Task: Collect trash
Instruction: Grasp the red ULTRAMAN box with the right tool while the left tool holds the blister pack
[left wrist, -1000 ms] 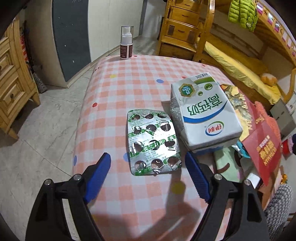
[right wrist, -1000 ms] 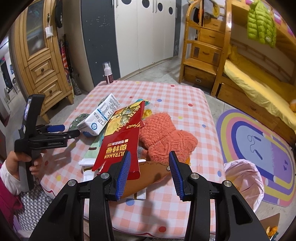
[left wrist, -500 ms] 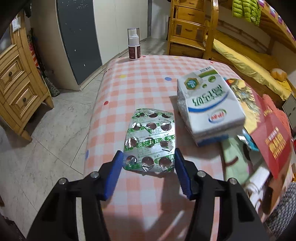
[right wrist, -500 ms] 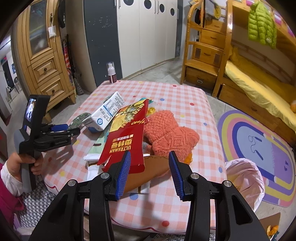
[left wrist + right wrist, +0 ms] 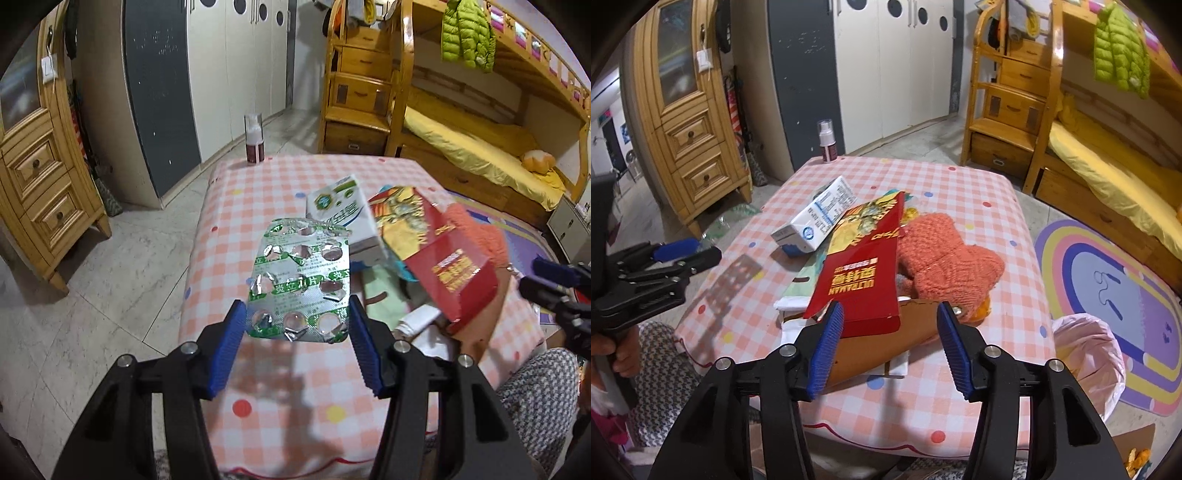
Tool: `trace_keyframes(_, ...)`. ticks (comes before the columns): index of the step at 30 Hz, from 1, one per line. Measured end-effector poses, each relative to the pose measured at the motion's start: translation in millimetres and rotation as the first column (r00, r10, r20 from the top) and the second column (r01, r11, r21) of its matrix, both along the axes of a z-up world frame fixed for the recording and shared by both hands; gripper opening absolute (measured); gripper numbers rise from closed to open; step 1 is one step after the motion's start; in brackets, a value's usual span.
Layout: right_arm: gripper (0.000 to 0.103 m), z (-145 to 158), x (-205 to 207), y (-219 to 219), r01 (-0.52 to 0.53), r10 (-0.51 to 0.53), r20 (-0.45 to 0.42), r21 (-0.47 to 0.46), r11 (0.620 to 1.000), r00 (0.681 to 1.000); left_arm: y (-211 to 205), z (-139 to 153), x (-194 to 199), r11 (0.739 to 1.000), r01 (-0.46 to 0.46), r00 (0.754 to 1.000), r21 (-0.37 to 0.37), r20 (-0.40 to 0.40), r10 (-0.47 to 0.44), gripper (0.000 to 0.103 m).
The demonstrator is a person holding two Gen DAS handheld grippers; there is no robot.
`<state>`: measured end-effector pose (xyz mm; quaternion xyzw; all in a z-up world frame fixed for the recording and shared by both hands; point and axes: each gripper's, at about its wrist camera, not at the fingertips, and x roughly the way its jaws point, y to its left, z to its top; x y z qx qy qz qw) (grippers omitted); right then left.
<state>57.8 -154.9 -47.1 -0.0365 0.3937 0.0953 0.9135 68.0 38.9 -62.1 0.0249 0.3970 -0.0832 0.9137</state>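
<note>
Trash is being lifted clear of the table [image 5: 280, 184]: your left tongs [image 5: 297, 325] are gripping the emptied pill blister sheet [image 5: 301, 284] by its two long edges, holding it flat above the near left edge, probably so it carries without bending. Your right tongs [image 5: 890, 343] are opening around the red Ultraman packet [image 5: 864, 280] at the near edge, its lower corner sitting between the pads without being pressed, while the pink-lined bin [image 5: 1087, 354] is waiting on the floor just off the table's right side.
</note>
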Motion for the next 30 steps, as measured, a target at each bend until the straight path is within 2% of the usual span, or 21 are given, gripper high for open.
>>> trace_keyframes(8, 0.057, -0.5, 17.8, 29.1, -0.061, 0.061, 0.006, -0.018, 0.998, 0.998, 5.1, 8.0, -0.4, 1.000, -0.027, 0.999, 0.007, 0.022, 0.027, 0.054)
trace_keyframes(13, 0.057, -15.1, 33.2, 35.5, -0.043, 0.041, -0.026, -0.074, 0.996, 0.999, 15.3, 3.4, 2.6, 0.999, -0.052, 0.999, 0.005, 0.011, 0.052, 0.054)
trace_keyframes(15, 0.064, -23.5, 37.8, 41.4, -0.043, 0.040, -0.034, -0.114, 0.993, 0.999, 17.3, 0.4, 4.6, 0.998, -0.056, 0.998, -0.002, 0.003, 0.056, 0.054)
trace_keyframes(16, 0.076, -25.4, 38.9, 44.0, -0.040, 0.037, -0.026, -0.132, 0.990, 0.999, 17.6, -1.9, 5.9, 0.998, -0.057, 0.998, -0.004, -0.003, 0.057, 0.054)
trace_keyframes(17, 0.084, -26.6, 39.5, 46.0, -0.038, 0.035, -0.018, -0.147, 0.988, 0.999, 18.1, -3.3, 7.1, 0.998, -0.057, 0.998, -0.005, -0.008, 0.057, 0.054)
trace_keyframes(23, 0.086, -40.9, 51.0, 57.4, -0.010, 0.002, -0.029, -0.259, 0.966, 1.000, 21.2, -6.3, 6.7, 0.998, -0.056, 0.998, -0.013, -0.016, 0.056, 0.054)
trace_keyframes(30, 0.086, -31.3, 33.6, 40.2, 0.011, -0.015, -0.019, -0.197, 0.980, 1.000, 20.1, -8.0, 6.2, 0.998, -0.057, 0.998, -0.016, -0.026, 0.056, 0.054)
